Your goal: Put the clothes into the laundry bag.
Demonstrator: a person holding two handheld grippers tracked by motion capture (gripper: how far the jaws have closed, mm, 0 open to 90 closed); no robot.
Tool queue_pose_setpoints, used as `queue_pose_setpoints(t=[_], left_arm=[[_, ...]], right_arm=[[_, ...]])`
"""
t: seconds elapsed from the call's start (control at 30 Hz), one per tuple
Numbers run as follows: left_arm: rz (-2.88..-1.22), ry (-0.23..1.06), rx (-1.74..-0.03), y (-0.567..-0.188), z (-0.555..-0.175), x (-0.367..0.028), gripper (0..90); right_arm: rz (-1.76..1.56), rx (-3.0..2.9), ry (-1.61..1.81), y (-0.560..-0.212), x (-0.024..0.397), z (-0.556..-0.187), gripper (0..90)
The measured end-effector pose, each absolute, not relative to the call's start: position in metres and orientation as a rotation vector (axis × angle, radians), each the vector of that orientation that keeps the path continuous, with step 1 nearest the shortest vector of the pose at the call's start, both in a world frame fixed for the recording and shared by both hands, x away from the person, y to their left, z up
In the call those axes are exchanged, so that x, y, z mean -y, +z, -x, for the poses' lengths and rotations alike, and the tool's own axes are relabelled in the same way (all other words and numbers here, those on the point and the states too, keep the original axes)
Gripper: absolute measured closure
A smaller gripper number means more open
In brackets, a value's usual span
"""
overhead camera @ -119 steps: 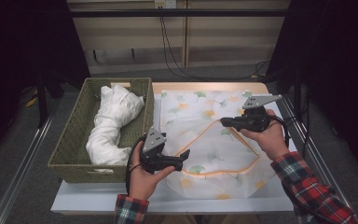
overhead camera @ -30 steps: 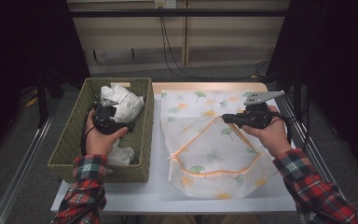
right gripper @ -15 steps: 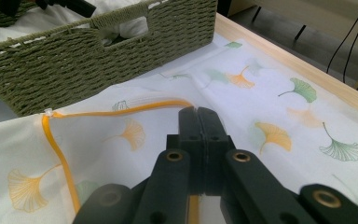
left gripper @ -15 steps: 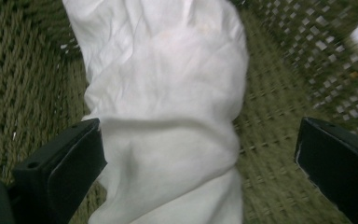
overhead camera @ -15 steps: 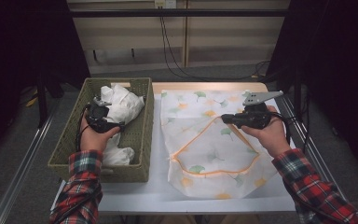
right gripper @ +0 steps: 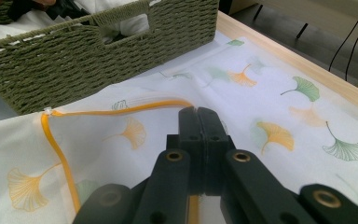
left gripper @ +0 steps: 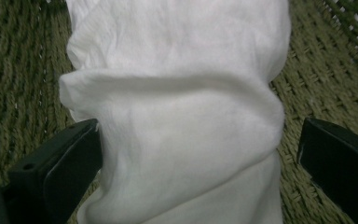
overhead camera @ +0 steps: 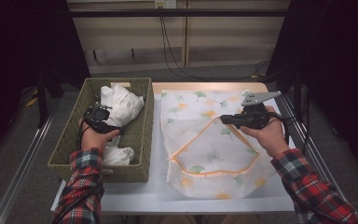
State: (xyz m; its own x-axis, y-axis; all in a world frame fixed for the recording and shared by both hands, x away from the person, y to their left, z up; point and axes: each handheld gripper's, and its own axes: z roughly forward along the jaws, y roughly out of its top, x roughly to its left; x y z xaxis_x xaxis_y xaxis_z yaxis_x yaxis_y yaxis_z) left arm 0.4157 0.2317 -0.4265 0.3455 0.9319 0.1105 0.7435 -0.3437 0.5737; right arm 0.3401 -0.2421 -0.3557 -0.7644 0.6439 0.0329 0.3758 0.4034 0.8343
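Note:
A crumpled white cloth (overhead camera: 121, 105) lies in a green woven basket (overhead camera: 140, 158) at the table's left. My left gripper (overhead camera: 106, 122) is down in the basket with its jaws open on either side of the cloth (left gripper: 177, 116). One pad touches the cloth and the other stands apart. A white mesh bag (overhead camera: 200, 107) printed with ginkgo leaves is spread at the right. My right gripper (overhead camera: 226, 119) is shut on the bag's orange zipper edge (right gripper: 121, 108) and holds that edge raised, which keeps the mouth open.
The basket's side wall with its handle slot (right gripper: 121, 28) stands close beside the bag. A white sheet (overhead camera: 135, 196) covers the wooden table (overhead camera: 205, 87). Metal rails run along both sides, and cables hang behind.
The left gripper went from the bag's front edge into the basket. It has since sunk slightly onto the cloth. The right gripper has kept still, holding the zipper edge.

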Motion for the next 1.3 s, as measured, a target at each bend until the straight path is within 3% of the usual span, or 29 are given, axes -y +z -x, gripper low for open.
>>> queue_pose_setpoints(t=[0.33,0.57,0.63,0.83,1.07,1.13,1.3], left_arm=[[-2.190,0.565,-1.540,-0.432,-0.423,-0.237,2.9],[-2.192,0.554,-1.538,-0.434,-0.424,-0.239,11.6],[-2.185,0.520,-1.522,-0.436,-0.424,-0.240,19.6],[-2.189,0.499,-1.540,-0.444,-0.425,-0.243,14.6],[-2.206,0.458,-1.531,-0.449,-0.426,-0.245,16.6],[-2.214,0.460,-1.528,-0.451,-0.426,-0.244,20.3],[-2.223,0.436,-1.519,-0.451,-0.424,-0.244,39.9]], right_arm=[[-0.888,-2.371,1.305,-0.357,0.242,-0.342,90.0],[-0.893,-2.375,1.304,-0.357,0.242,-0.344,90.0],[-0.892,-2.372,1.310,-0.357,0.242,-0.345,90.0],[-0.897,-2.375,1.309,-0.359,0.240,-0.347,90.0],[-0.902,-2.375,1.307,-0.359,0.241,-0.346,90.0],[-0.900,-2.372,1.308,-0.359,0.241,-0.346,90.0],[-0.901,-2.367,1.308,-0.359,0.242,-0.346,90.0]])
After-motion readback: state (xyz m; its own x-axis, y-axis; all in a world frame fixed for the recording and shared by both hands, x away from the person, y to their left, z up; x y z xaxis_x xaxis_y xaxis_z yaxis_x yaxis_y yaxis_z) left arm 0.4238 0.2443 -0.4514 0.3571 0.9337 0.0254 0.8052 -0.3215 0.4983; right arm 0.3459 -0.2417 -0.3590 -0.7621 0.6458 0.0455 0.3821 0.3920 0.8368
